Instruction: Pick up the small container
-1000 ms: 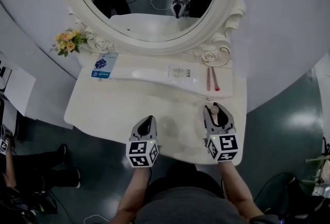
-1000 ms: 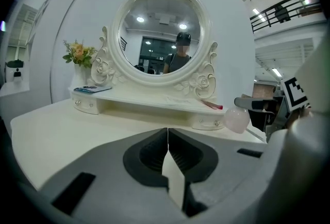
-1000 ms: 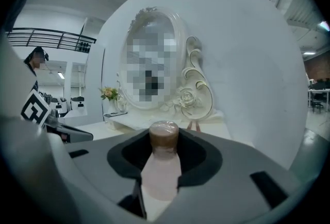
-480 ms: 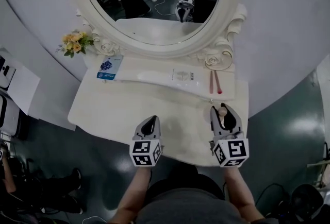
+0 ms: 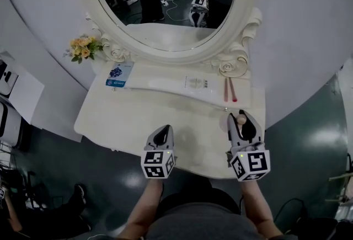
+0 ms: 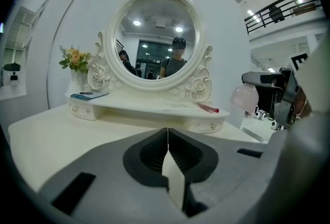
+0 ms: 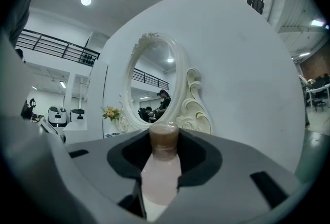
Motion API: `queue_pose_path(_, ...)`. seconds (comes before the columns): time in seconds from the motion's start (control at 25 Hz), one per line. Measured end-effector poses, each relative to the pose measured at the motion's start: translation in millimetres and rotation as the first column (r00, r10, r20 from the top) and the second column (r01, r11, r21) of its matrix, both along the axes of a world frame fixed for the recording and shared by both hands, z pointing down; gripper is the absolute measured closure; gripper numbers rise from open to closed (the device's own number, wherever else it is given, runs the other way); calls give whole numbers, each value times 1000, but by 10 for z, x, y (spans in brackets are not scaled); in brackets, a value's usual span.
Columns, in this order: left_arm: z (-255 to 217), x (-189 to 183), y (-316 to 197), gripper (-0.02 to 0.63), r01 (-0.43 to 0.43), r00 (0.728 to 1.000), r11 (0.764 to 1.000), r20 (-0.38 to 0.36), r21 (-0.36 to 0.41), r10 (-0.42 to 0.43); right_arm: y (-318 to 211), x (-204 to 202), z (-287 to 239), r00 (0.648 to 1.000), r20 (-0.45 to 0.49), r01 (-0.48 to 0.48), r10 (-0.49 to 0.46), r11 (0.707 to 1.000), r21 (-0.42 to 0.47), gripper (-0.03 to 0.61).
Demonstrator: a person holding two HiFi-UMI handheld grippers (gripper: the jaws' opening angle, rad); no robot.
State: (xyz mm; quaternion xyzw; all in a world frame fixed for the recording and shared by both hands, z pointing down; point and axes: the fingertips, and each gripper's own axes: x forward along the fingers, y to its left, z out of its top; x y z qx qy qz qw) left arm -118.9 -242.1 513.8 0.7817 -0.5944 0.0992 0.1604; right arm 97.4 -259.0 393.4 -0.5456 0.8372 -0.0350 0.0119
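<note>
The small container (image 7: 161, 166) is a pale pink bottle with a brown cap. It sits between the jaws of my right gripper (image 5: 242, 117), which is shut on it and holds it above the front right of the white dressing table (image 5: 127, 117). The brown cap (image 5: 241, 120) pokes out past the fingertips. In the left gripper view the pink container (image 6: 244, 98) hangs at the right, clear of the tabletop. My left gripper (image 5: 163, 131) hovers over the table's front edge, to the left of the right one. Its jaws (image 6: 167, 133) meet with nothing between them.
An oval mirror (image 5: 165, 1) in an ornate white frame stands at the back. On the raised shelf (image 5: 165, 81) below it lie a blue packet (image 5: 119, 75) and two red sticks (image 5: 229, 90). Yellow flowers (image 5: 81, 47) stand at the left. People show in the mirror.
The head view has shifted a little, so both grippers sit slightly lower and further right in the frame. The right gripper still holds the container; the left stays shut.
</note>
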Motion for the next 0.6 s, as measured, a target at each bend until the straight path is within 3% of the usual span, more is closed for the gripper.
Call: queue_pose_path(0.6,-35,45,21,606,-3,1000,1000,-1,8,3,91,14,-219,1000,11,7,-8,999,46,436)
